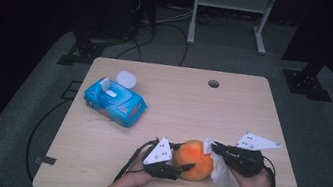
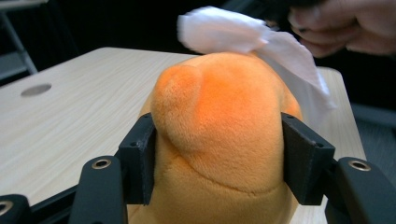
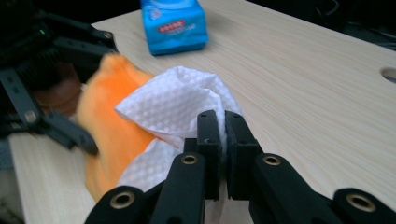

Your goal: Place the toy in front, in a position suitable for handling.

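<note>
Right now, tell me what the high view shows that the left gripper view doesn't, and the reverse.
High view alone: the blue wipe pack with its lid flipped open, a white round lid beside it, and the right gripper pinching the white wipe. Left gripper view alone: up close, the left gripper has both pads pressed into the sides of the orange plush toy. Both share: the toy, the wipe lying against it, the wooden table and its round hole.
</note>
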